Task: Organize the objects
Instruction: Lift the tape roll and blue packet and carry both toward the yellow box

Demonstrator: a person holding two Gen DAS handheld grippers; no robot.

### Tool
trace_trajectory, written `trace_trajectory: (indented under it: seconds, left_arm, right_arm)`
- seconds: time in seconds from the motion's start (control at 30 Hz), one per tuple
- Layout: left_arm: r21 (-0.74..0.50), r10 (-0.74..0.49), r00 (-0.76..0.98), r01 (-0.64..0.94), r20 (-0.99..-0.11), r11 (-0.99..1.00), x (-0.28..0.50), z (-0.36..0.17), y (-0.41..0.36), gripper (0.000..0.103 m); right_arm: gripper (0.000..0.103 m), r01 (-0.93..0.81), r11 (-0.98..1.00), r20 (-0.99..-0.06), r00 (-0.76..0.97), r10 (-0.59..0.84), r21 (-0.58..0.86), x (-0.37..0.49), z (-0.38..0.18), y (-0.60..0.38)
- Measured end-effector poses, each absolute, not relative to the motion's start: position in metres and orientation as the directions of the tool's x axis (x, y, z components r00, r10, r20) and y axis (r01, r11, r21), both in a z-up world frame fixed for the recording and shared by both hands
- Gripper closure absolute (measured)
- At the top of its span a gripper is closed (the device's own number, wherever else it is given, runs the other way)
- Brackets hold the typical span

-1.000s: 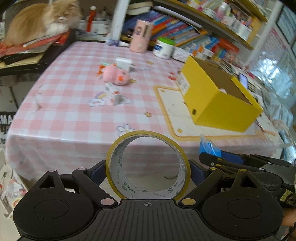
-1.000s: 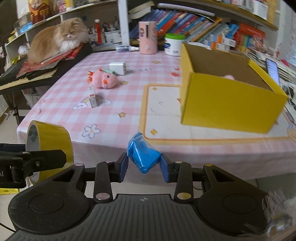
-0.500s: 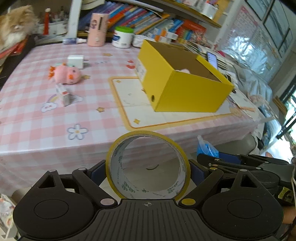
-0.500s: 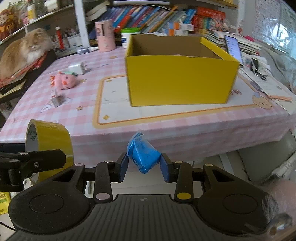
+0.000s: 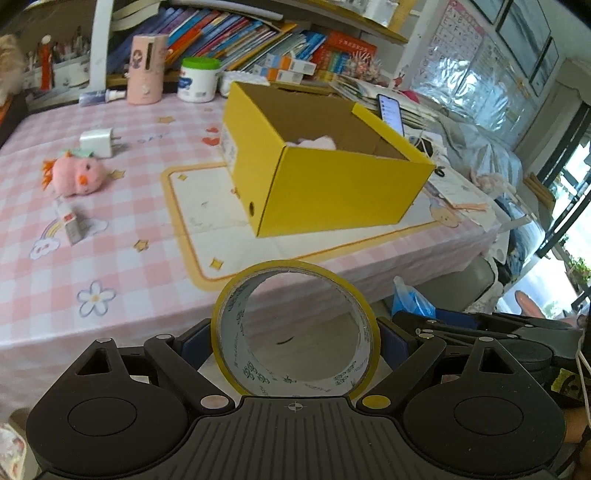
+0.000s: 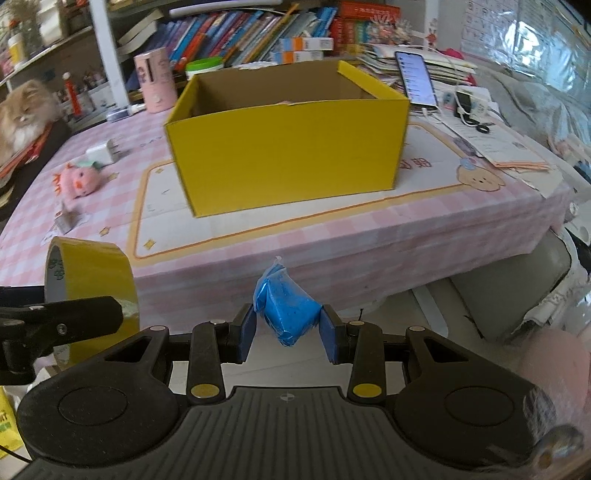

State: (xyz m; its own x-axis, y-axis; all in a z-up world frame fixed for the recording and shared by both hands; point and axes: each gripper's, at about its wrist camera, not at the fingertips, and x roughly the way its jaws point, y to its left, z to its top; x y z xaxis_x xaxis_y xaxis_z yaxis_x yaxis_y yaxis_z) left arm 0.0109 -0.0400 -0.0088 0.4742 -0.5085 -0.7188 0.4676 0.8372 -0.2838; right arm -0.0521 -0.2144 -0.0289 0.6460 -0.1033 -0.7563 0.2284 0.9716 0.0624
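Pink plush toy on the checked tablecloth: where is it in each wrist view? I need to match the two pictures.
Left wrist view: the pink plush toy lies at the left edge, left of the yellow box, just below the white charger.
Right wrist view: the toy is again far left, left of the box, below the charger.
Shared landmark: the yellow box.

Your desk [image 6: 406, 236] under a pink checked cloth, behind it your bookshelf [image 5: 258, 33] crammed with bright books, a cat [image 6: 22, 114] resting at the far left, daylight from the window [image 5: 569, 229] on your right, pale floor [image 6: 424, 325] below.
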Motion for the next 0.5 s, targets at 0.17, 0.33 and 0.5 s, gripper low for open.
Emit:
trace_trajectory:
  seconds: [0.17, 0.33, 0.5]
  left_arm:
    - [-0.275, -0.523, 0.486, 0.492, -0.7, 0.826, 0.017, -0.002, -0.054, 0.012]
    - [-0.264, -0.538, 0.53, 0.507, -0.656, 0.821, 0.027, 0.013, -0.065, 0.012]
    - [-0.233, -0.543, 0.593, 0.52, -0.595, 0.822, 0.042, 0.036, -0.077, 0.012]
  right_arm:
    - [0.068, 0.24, 0.968, -0.752, 0.65, -0.11, 0.067, -0.047, -0.026, -0.228]
    - [0.068, 0.253, 0.965, -0.73, 0.672, -0.123, 0.07, -0.04, -0.017, -0.243]
    - [0.068, 0.263, 0.962, -0.669, 0.728, -0.147, 0.076, -0.026, 0.006, -0.264]
